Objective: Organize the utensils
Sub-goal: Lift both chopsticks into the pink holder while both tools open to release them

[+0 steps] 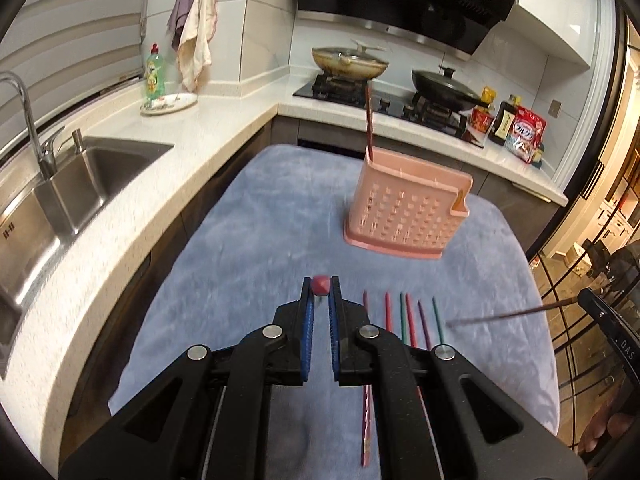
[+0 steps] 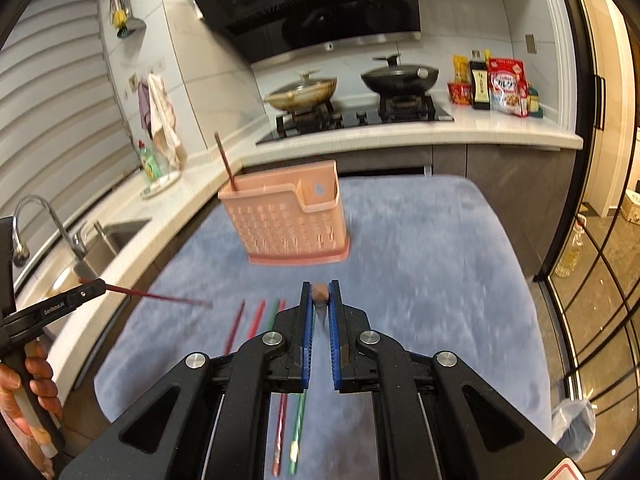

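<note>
The left gripper (image 1: 321, 285) is pinching a red chopstick (image 2: 160, 295) between its blue ribbed fingers (image 1: 307, 320). From its own camera only the square red end is showing. In the right camera the stick is a thin, straight line sticking out sideways from that gripper, with its long way running left to right and its far tip blurred over the cloth.

The right gripper (image 2: 320, 290) is pinching a brown chopstick (image 1: 508, 316) the same way, with its black and blue fingers (image 2: 334, 320) pressed tight on the square end. In the left camera this stick is pointing in from the right, a little downward, toward the other sticks.

Both are hanging above a soft, fuzzy blue cloth (image 1: 248, 220) covering a table. A row of loose sticks (image 1: 404, 320) is lying flat on the near part of the cloth (red, green and purple ones), side by side, each with its long way running from near to far.

Farther back on the cloth a pink plastic holder (image 1: 404, 216) is standing upright. It is box-shaped, with rows of small square holes in its front wall and a lower notch at one end. One dark red stick (image 1: 369, 120) is already standing in its left end, pointing up and leaning a little.

A shiny metal sink (image 1: 72, 184) and a white speckled counter (image 1: 192, 136) are sitting to the left.
</note>
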Available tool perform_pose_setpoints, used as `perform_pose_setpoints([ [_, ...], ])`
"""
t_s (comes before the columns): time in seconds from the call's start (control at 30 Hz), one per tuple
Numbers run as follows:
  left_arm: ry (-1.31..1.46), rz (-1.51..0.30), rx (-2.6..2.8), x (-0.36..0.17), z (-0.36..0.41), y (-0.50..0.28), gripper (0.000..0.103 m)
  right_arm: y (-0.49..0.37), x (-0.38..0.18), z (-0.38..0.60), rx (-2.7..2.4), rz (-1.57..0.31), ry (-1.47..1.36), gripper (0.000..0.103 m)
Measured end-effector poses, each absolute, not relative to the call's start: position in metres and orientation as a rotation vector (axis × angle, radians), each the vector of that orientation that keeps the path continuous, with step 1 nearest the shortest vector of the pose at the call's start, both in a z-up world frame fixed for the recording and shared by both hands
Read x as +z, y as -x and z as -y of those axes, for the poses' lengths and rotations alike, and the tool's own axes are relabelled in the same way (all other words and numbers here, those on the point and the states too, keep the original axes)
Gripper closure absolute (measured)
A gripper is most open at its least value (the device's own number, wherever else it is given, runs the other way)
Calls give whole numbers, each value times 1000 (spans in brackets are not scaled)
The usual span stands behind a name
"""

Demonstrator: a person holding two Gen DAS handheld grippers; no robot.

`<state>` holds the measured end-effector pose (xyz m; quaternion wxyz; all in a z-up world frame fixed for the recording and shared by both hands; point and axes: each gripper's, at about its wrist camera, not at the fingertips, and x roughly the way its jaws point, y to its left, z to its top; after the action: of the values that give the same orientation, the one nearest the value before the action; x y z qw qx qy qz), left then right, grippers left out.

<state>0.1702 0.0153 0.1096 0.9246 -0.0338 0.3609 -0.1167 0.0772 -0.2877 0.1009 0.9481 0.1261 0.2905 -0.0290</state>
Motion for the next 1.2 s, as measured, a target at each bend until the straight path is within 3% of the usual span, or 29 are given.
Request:
perform_pose_setpoints([
  [0.73,129,-401,-334,268,39,-267,96,-193,232,309,-21,-256,-324,96],
  [0.9,137,-379,-330,265,50,-295,96,-230,240,306,-29,-224,-330,96],
  [1.2,115,-473,-329,205,65,-336,96,-282,172,303,-43,-362,-320,96],
])
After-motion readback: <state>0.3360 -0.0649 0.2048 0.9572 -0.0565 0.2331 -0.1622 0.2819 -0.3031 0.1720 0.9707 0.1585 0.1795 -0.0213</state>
